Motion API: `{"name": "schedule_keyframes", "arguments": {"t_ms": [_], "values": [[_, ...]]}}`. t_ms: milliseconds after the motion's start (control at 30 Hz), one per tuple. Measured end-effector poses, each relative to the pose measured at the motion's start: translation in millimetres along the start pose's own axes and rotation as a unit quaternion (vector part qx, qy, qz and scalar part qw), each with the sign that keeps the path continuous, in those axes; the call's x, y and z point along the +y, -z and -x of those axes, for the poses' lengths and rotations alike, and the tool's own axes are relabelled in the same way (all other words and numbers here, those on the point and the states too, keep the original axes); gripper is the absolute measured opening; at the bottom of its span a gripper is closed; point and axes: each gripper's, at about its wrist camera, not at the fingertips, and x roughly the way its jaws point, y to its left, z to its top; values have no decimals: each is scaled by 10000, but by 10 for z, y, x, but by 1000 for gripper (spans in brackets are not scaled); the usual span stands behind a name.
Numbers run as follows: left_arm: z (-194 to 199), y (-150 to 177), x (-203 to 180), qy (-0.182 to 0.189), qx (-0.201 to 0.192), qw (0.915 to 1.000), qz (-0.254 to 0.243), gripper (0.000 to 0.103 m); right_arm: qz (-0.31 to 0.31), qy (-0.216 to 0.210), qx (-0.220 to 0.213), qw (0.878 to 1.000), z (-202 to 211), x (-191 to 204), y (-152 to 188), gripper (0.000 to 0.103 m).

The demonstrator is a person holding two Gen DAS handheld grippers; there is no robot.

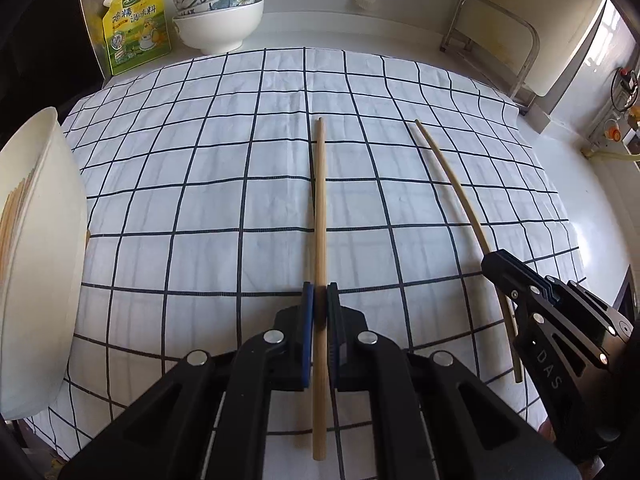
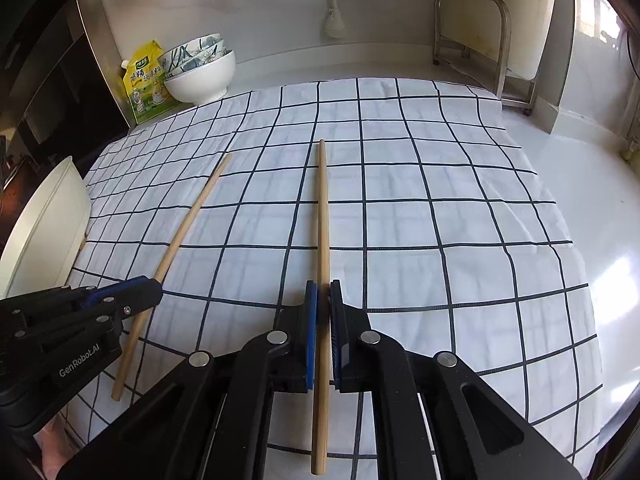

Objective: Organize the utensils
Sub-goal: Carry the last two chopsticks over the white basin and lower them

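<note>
Two wooden chopsticks lie over a white checked cloth (image 1: 200, 200). In the left wrist view my left gripper (image 1: 320, 292) is shut on one chopstick (image 1: 320, 200), which runs straight away from me. At the right, my right gripper (image 1: 494, 262) holds the other chopstick (image 1: 452, 184). In the right wrist view the right gripper (image 2: 323, 288) is shut on its chopstick (image 2: 322, 208), and the left gripper (image 2: 154, 286) grips the slanted chopstick (image 2: 192, 216). A white container (image 1: 44, 260) at the left edge holds several more chopsticks (image 1: 16, 208).
Stacked bowls (image 1: 218, 12) and a yellow seasoning pouch (image 1: 134, 24) stand at the back left by the wall. A metal rack (image 1: 496, 40) stands at the back right. The white container (image 2: 48, 220) sits at the cloth's left edge. White counter (image 2: 600, 200) borders the cloth on the right.
</note>
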Motion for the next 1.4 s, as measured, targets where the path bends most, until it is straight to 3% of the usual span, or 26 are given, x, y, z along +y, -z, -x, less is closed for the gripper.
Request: {"name": "schedule_keyframes", "arguments": {"t_ms": [467,900,1167,1400], "values": [[806,-47,553,31,-640,9976,274,7,199,-639,-412,9969,402,689,-268,6],[1479,-60,1671,-480,-1384,9854,868,7,924,-1536,-591,9820,418,2005,-632,6],[1587,86,2411,-893,-1429,9757,1397,7,1494,-2056,-345,9665,223,2892,-593,6],[1448,205,2775,-950,-1197,9746,1634,7,1752,-2193,54,9598,-33,3350,-520,6]]}}
